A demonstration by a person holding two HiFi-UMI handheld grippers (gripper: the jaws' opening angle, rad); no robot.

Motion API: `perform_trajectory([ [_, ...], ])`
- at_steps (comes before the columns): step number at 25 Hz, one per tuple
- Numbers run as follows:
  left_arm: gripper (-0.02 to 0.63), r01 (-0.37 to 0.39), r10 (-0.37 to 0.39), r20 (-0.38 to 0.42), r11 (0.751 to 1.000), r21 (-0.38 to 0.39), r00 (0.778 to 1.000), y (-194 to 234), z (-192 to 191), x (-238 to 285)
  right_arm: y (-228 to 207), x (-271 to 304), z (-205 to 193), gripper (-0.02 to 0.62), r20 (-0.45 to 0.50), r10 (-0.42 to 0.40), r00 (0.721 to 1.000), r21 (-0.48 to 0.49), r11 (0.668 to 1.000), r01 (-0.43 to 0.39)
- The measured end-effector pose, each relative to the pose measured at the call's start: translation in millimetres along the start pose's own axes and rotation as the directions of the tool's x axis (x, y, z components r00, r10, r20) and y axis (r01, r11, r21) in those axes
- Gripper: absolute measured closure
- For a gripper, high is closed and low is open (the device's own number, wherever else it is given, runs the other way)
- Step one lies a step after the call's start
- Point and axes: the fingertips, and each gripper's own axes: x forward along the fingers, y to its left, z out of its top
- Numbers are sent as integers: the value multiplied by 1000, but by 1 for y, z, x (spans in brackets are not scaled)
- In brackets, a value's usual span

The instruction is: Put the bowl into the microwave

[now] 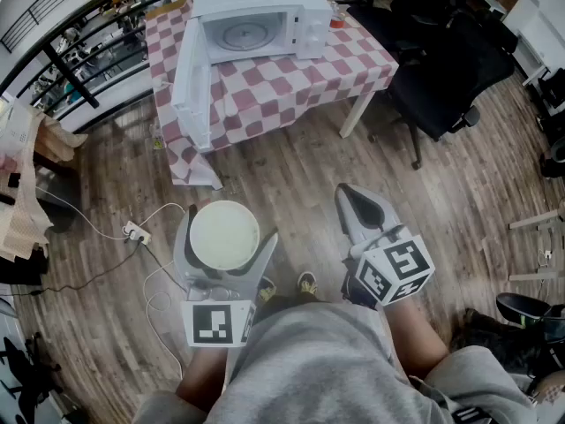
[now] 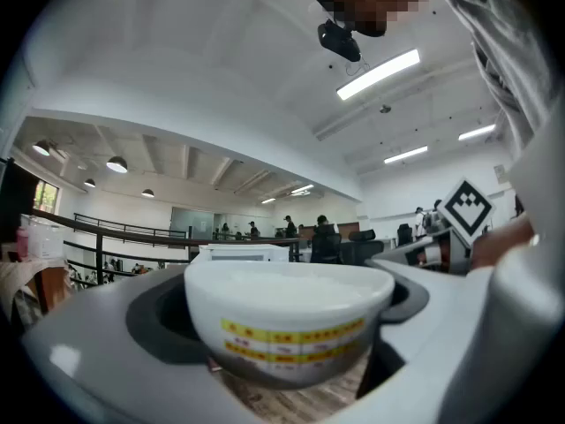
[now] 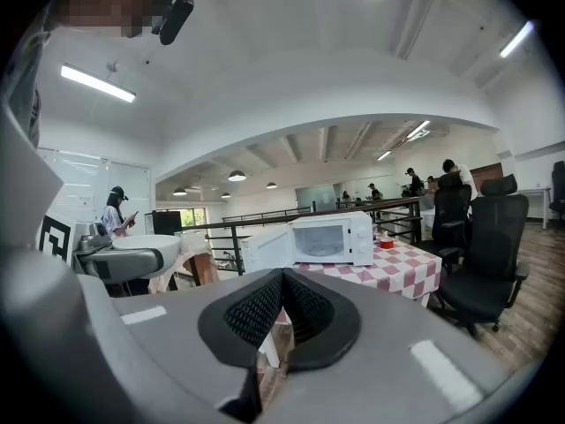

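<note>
A white bowl (image 1: 224,234) with a yellow label band sits between the jaws of my left gripper (image 1: 225,237), which is shut on it and holds it level above the wooden floor. In the left gripper view the bowl (image 2: 287,312) fills the middle, with both grey jaws around it. My right gripper (image 1: 360,203) is beside it on the right, shut with nothing in it; its black pads (image 3: 281,312) meet. The white microwave (image 1: 256,20) stands ahead on the checkered table (image 1: 291,82), its door (image 1: 190,87) swung wide open to the left and the turntable showing. The microwave (image 3: 322,239) also shows in the right gripper view.
A black office chair (image 1: 441,69) stands right of the table. A red cup (image 1: 337,20) sits beside the microwave. A white cable and power strip (image 1: 135,232) lie on the floor at left. A black railing (image 1: 71,51) runs along the far left.
</note>
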Motion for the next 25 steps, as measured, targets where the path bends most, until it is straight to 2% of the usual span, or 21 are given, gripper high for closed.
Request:
perform_trajectory([
  [7,66,10,-10,-37,1000,-19,999,-7,-13,-17,7,-4,2,603,31,3,1000,51,999,-4],
  [13,66,-23,23,6,1000,-16,1000,22,-9,-29,25,9,1,603,47,-5,999,64,998,2],
  [25,66,16,-15,11,999,-46,1000,47,-16,-43,54,18,2,603,62,-39,997,74,997,35],
])
